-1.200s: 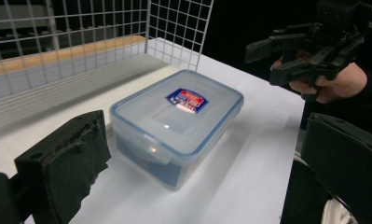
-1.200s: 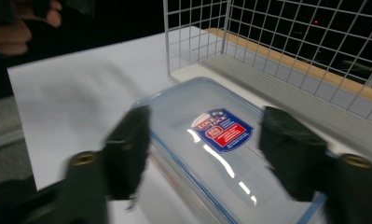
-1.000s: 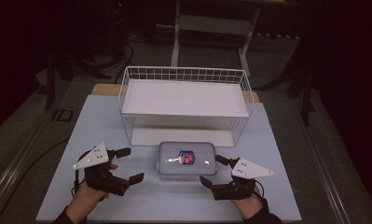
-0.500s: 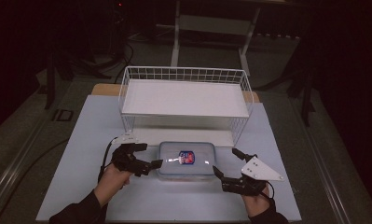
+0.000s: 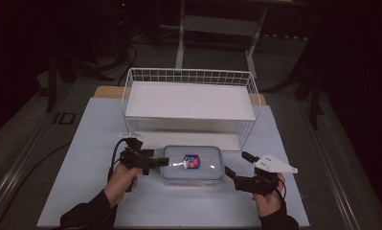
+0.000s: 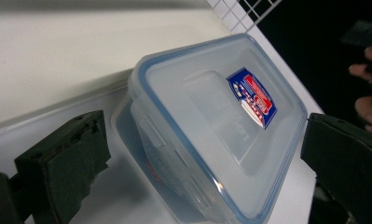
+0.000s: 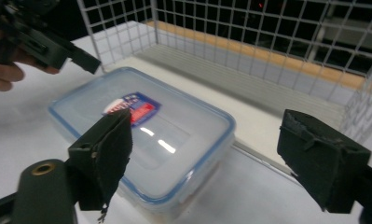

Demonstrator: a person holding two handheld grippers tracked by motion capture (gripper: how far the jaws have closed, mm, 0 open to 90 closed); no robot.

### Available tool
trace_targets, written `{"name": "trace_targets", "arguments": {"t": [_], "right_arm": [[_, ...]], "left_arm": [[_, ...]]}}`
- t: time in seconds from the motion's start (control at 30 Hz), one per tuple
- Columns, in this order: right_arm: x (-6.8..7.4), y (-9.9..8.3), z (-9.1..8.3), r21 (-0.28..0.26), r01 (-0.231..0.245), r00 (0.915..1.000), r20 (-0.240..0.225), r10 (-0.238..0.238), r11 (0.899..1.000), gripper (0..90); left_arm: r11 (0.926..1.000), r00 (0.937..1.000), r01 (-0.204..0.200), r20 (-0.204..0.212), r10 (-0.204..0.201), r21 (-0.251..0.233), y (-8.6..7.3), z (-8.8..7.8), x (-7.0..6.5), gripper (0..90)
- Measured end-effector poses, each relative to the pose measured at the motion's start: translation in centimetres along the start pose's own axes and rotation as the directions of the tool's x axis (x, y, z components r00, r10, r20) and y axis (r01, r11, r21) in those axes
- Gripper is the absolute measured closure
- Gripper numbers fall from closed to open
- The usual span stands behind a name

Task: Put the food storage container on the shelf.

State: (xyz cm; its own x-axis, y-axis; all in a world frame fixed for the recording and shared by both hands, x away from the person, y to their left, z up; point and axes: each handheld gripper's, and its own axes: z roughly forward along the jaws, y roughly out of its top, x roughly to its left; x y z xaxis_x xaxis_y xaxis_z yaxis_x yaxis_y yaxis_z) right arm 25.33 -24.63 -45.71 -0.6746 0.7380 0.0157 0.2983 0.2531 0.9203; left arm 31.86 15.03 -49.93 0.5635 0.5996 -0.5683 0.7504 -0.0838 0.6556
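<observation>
At the near middle of the table [image 5: 83, 143], just in front of the wire basket, I have a clear plastic food box [image 5: 192, 164] lying flat with its blue-rimmed lid [image 6: 230, 116] seated on top. A red and blue label [image 5: 192, 161] sits at the centre of the lid. Through the clear walls I make out something reddish low inside, but the plastic is too cloudy for me to say what it is.

My left gripper [image 5: 161, 162] is at the box's left end with its jaws spread wide; in the left gripper view they straddle the box, one on either side, and neither pad looks to be touching the plastic. My right gripper [image 5: 237, 165] hangs just off the box's right end, jaws likewise apart and holding nothing, with the box's near corner lying between them in the right gripper view.

Behind the box stands the white wire basket [image 5: 188, 75], raised on its frame, with a flat white panel [image 5: 191, 100] as its floor and nothing resting on it. A strip of wood [image 5: 107, 91] shows at the table's far edge behind the basket.
</observation>
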Motion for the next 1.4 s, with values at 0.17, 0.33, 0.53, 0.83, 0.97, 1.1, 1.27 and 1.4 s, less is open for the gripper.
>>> {"name": "trace_targets", "arguments": {"t": [0.17, 0.33, 0.53, 0.83, 0.97, 1.1, 1.27, 1.4], "right_arm": [[-1.0, -0.1, 1.3, 0.068, -0.068, 0.9967, -0.038, 0.071, 0.995, 11.6], [-1.9, -0.4, 3.1, 0.127, -0.161, 0.9858, -0.029, 0.166, 0.979, 11.0], [-2.1, -1.0, 4.3, 0.186, -0.215, 0.9722, -0.053, 0.228, 0.959, 11.1], [-2.3, -1.2, 4.6, 0.227, -0.236, 0.9625, -0.08, 0.259, 0.945, 13.6], [-2.4, -1.2, 4.6, 0.237, -0.253, 0.9555, -0.091, 0.281, 0.938, 15.7], [-2.4, -1.2, 4.7, 0.251, -0.264, 0.9483, -0.109, 0.298, 0.931, 17.9], [-2.7, -1.4, 5.2, 0.28, -0.295, 0.9302, -0.135, 0.341, 0.914, 20.0], [-3.0, -1.5, 5.5, 0.291, -0.326, 0.9108, -0.158, 0.381, 0.899, 20.7]], "left_arm": [[0.9968, 0.9976, 0.067, 0.016, -0.068, 0.043, -0.1, 0.5, 0.8, 1.7], [0.9855, 0.9894, 0.143, 0.013, -0.145, 0.091, -0.1, 1.1, 1.5, 6.1], [0.9673, 0.9737, 0.214, 0.05, -0.223, 0.136, -0.4, 1.8, 2.4, 21.3], [0.946, 0.9415, 0.296, 0.126, -0.313, 0.131, -0.6, 1.7, 3.4, 45.6], [0.9447, 0.9395, 0.294, 0.138, -0.313, 0.146, -0.5, 1.7, 3.4, 48.0], [0.9509, 0.949, 0.27, 0.125, -0.289, 0.151, -0.4, 1.6, 3.2, 48.5], [0.9579, 0.9559, 0.243, 0.13, -0.264, 0.153, -0.3, 1.4, 3.0, 49.9], [0.969, 0.9636, 0.209, 0.141, -0.227, 0.132, -0.6, 0.9, 2.6, 52.0]]}}
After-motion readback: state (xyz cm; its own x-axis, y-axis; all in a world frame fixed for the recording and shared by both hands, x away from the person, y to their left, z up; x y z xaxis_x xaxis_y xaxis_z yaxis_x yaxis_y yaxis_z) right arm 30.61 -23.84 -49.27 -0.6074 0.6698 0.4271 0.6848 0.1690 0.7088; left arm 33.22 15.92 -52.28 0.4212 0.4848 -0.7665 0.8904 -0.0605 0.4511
